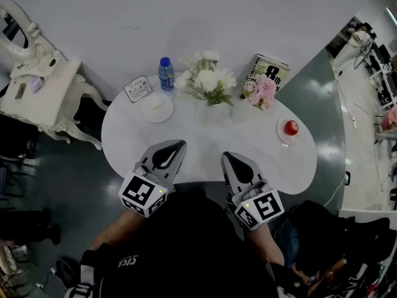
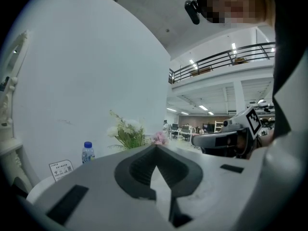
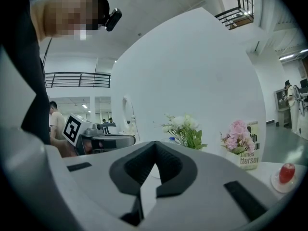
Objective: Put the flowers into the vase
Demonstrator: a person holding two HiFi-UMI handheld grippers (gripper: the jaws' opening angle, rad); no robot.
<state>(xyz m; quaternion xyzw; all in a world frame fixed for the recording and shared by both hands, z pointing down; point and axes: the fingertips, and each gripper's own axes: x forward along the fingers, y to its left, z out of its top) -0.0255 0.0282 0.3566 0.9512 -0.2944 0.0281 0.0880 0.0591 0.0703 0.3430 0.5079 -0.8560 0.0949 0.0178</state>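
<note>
Glossy white rounded table (image 1: 205, 135), fluffy white flowers (image 1: 208, 79), left gripper (image 1: 177, 148) and right gripper (image 1: 229, 160) clenched empty

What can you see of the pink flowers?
The bunch of pale pink flowers is a small, fluffy cluster of blooms with a few green leaves underneath. It stands upright at the back right of the white table, close in front of a standing cream book with black print and to the right of the bigger bunch of white flowers. What holds its stems is too unclear to tell.
</note>
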